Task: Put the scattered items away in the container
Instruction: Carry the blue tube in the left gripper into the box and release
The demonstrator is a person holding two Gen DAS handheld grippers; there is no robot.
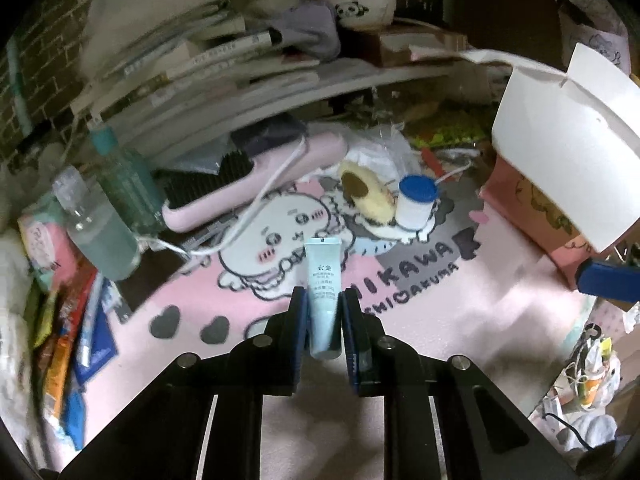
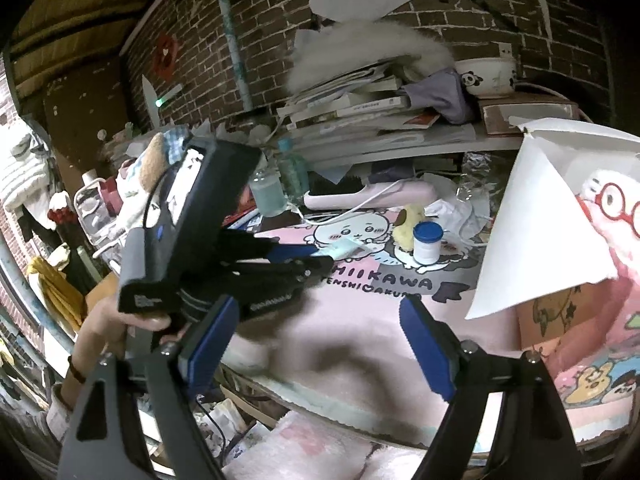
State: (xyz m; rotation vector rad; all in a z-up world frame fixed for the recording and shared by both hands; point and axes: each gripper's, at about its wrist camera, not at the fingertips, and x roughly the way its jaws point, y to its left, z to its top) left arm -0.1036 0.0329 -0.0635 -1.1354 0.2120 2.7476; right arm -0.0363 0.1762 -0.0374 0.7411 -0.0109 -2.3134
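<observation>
Jaws of the left gripper (image 1: 324, 312) are clenched on a pale green tube (image 1: 323, 280), lifted clear above the pink cartoon mat (image 1: 460, 320) on the worktop. Right gripper (image 2: 320, 336) hangs with its jaws released, blue pads wide apart and nothing between them. Further out on the mat stand a blue-lidded white jar (image 1: 415, 201) and, just beside it, a yellow plush toy (image 1: 362, 188). Off to the right sits the pink container (image 2: 576, 320) with white flaps raised.
</observation>
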